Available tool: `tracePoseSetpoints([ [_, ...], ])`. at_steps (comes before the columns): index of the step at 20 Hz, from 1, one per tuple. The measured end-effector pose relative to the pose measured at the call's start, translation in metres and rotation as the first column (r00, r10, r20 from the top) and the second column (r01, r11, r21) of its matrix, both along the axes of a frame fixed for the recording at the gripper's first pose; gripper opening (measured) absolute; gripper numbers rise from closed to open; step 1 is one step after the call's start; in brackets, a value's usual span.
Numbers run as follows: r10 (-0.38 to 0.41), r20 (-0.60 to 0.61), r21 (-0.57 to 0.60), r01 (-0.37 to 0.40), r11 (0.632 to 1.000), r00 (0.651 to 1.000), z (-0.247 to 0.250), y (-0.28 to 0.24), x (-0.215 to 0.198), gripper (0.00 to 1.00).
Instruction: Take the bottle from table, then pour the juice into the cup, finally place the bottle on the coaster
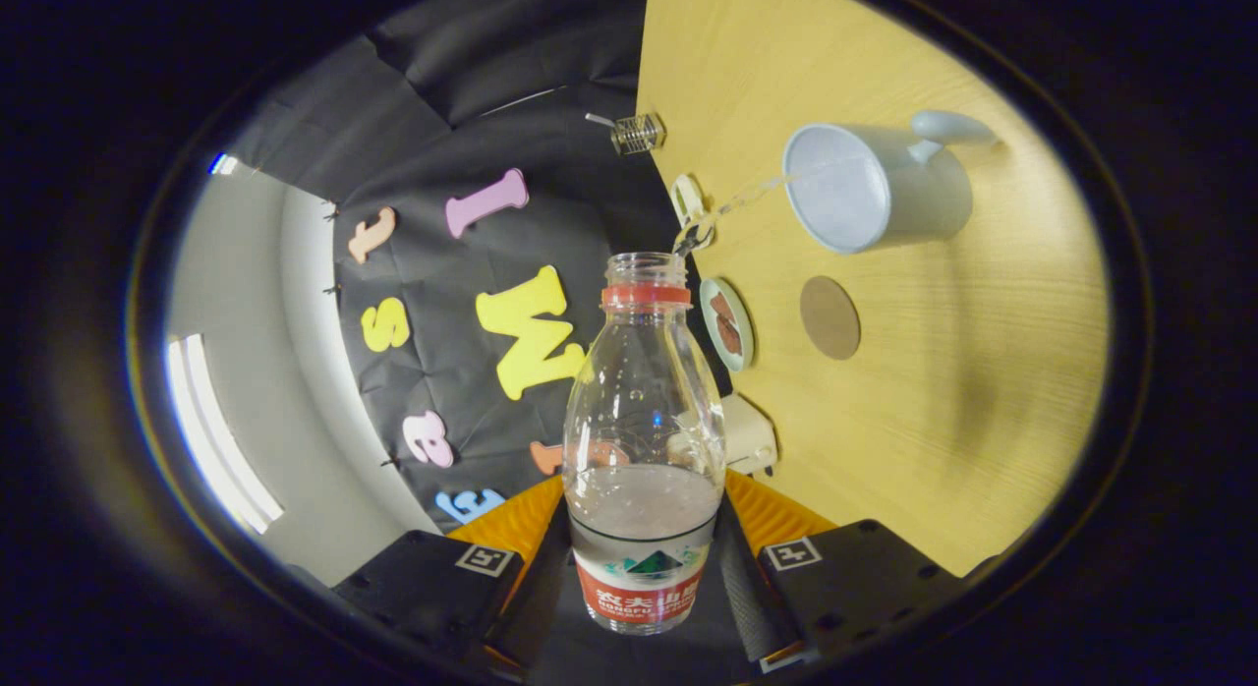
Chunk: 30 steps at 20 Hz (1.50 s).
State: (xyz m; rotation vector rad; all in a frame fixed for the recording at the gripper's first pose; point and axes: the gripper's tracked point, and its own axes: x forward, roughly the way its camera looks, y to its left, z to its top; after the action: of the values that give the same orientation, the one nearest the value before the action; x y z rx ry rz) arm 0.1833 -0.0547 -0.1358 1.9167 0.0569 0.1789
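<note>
Bottle (644,440) clamped between tongs (644,568)

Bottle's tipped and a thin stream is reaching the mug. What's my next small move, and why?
Probably hold this tilt a moment longer. The gripper is shut on the bottle, and the stream from its open mouth lands inside the mug. Liquid remains in the bottle. Then right it and head for the round coaster beside the mug.
</note>
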Motion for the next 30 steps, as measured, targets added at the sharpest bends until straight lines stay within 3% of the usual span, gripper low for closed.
tracePoseSetpoints([
  [8,0.020,0.013,0.011,-0.020,1.000,1.000,0.012,0.006,-0.004,0.78],
  [30,0.038,0.039,0.212,-0.046,0.976,0.998,0.068,-0.003,-0.008,0.77],
])
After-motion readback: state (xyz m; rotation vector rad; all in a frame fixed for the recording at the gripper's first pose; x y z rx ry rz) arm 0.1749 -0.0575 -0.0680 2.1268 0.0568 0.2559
